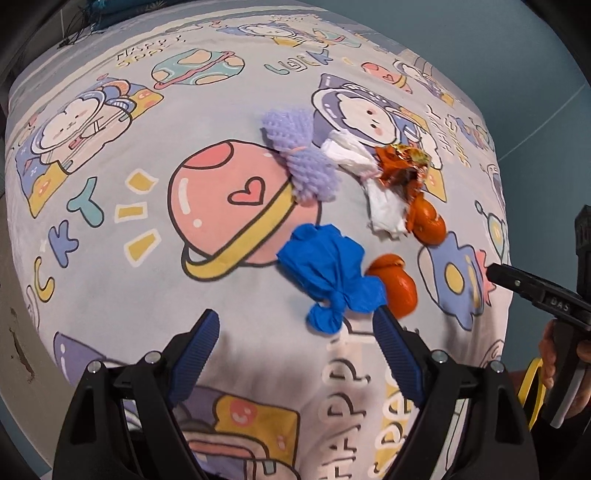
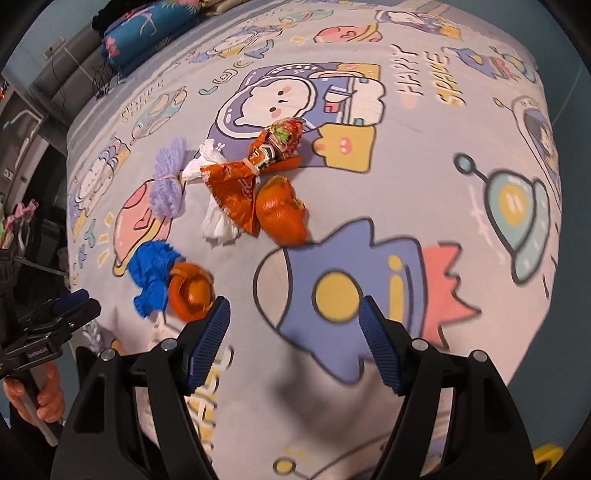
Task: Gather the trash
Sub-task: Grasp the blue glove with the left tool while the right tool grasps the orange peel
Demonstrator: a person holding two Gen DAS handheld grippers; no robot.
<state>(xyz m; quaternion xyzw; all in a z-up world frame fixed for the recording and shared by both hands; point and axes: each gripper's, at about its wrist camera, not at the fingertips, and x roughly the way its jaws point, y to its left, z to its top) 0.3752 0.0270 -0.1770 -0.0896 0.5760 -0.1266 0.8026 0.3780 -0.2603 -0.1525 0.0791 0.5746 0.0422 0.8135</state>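
Observation:
Trash lies on a cartoon-print bed sheet (image 1: 110, 288). A crumpled blue glove (image 1: 328, 277) sits just ahead of my left gripper (image 1: 295, 325), which is open with nothing between its fingers. Beside the glove is an orange peel (image 1: 400, 288). Farther off lie a purple foam net (image 1: 299, 158), white tissue (image 1: 380, 199), an orange foil wrapper (image 1: 402, 166) and a second peel (image 1: 428, 221). My right gripper (image 2: 293, 314) hovers open over the sheet (image 2: 406, 184), empty. The blue glove (image 2: 151, 273) and near peel (image 2: 190, 291) lie to its left, the wrapper (image 2: 236, 188) and second peel (image 2: 282, 216) beyond.
The right gripper's body and the hand holding it show at the right edge (image 1: 546, 295) of the left wrist view. A hand and the left gripper (image 2: 48, 332) show at the lower left of the right wrist view. A blue floral pillow (image 2: 147, 29) lies at the bed's far end.

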